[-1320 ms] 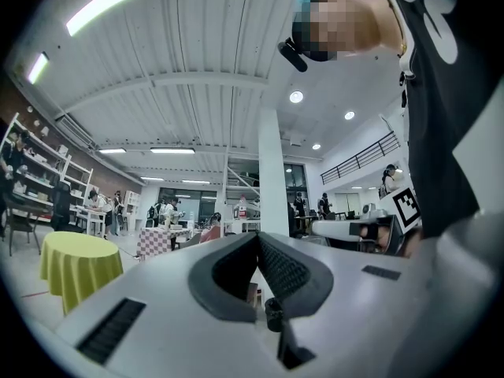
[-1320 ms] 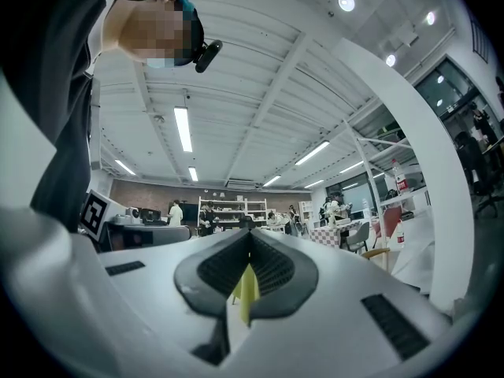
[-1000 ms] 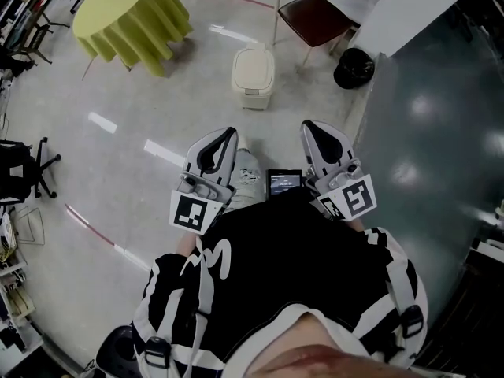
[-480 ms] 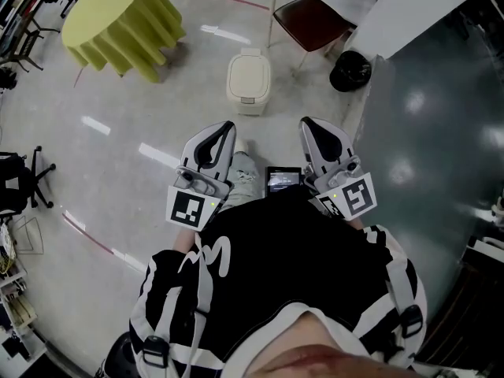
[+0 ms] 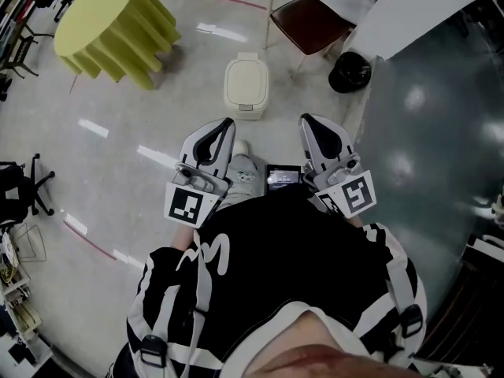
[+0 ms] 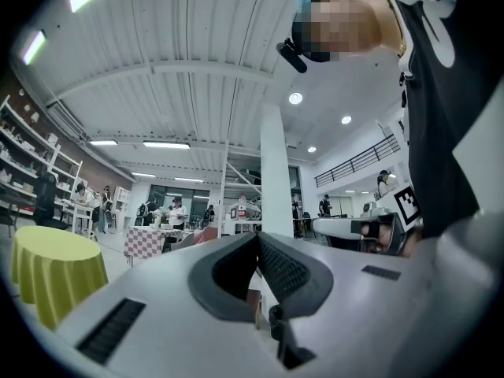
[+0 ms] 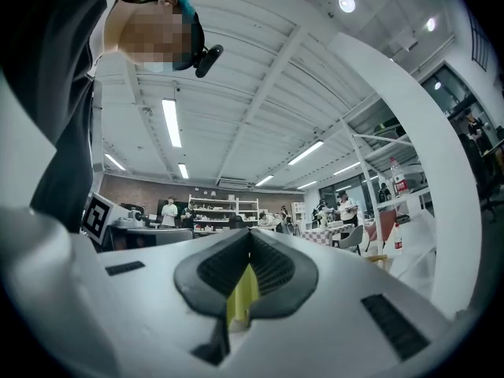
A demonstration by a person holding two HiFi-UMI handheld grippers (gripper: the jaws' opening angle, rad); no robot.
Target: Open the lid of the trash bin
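A cream trash bin (image 5: 246, 86) with its lid down stands on the floor ahead of me in the head view. My left gripper (image 5: 223, 124) and right gripper (image 5: 308, 122) are held close to my body, tips pointing toward the bin and well short of it. Both are shut with nothing between the jaws. In the left gripper view the left gripper (image 6: 257, 239) points out at the room and ceiling, as does the right gripper (image 7: 250, 236) in the right gripper view. The bin does not appear in either of these.
A round table with a yellow-green cloth (image 5: 110, 24) stands to the far left. A dark red chair (image 5: 310, 14) and a black round bin (image 5: 350, 71) are beyond the cream bin to the right. A dark glossy floor area (image 5: 425, 156) lies right. Office chairs (image 5: 20, 181) line the left edge.
I have moved forward: the bin, table and chair have slid up and left in the head view. Both grippers keep their pose near my body.
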